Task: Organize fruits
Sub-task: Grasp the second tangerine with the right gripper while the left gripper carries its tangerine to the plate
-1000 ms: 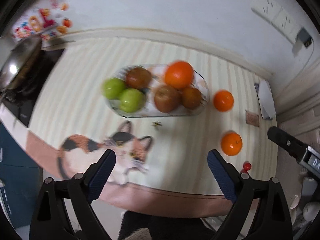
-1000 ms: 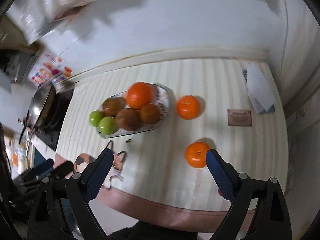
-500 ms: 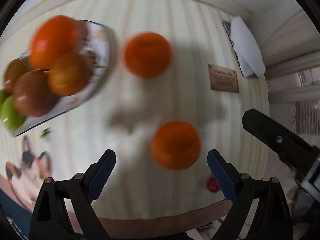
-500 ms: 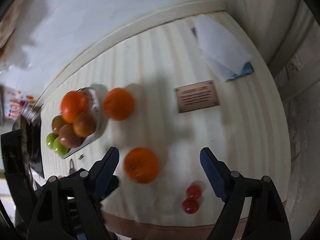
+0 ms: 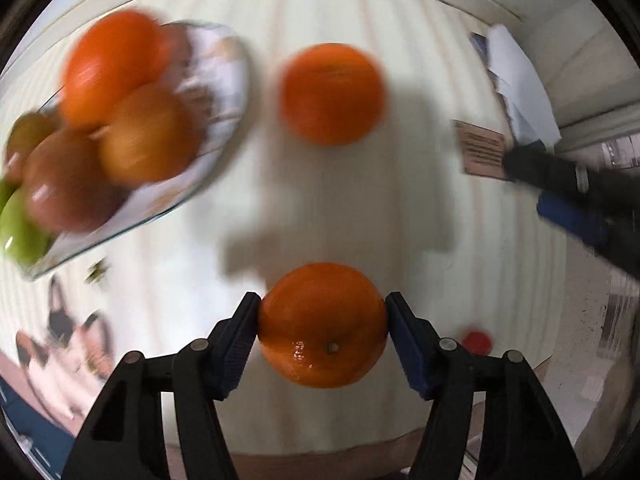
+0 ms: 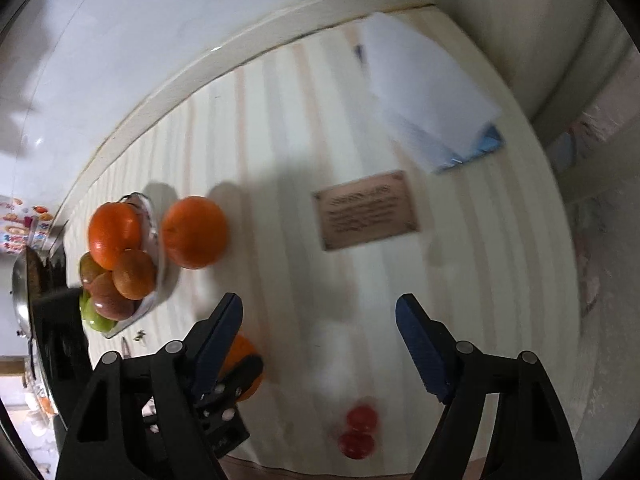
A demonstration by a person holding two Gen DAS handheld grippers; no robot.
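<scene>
The left gripper (image 5: 322, 322) has its jaws pinching an orange (image 5: 322, 325) that sits on the striped counter (image 5: 400, 80); the jaws have just been closing, and both blue pads now meet the fruit's sides at 9 and 3 o'clock, its stem dimple facing the camera. A second orange (image 5: 332, 94) lies loose on the counter at 12 o'clock from the held one, well apart from it and just beside the glass bowl (image 5: 224, 92). The bowl, at 10 o'clock, is heaped with an orange, brownish-red fruit and green apples, all blurred. In the right wrist view the right gripper (image 6: 318, 322) hangs above bare counter with its jaws spread, nothing between them though they have just been narrowing. Two small red fruits (image 6: 358, 432) lie touching each other at 6 o'clock from its fingertips, near the counter's front edge. A brown card (image 6: 366, 210) lies at 12 o'clock, and white papers (image 6: 424, 88) lie beyond it.
</scene>
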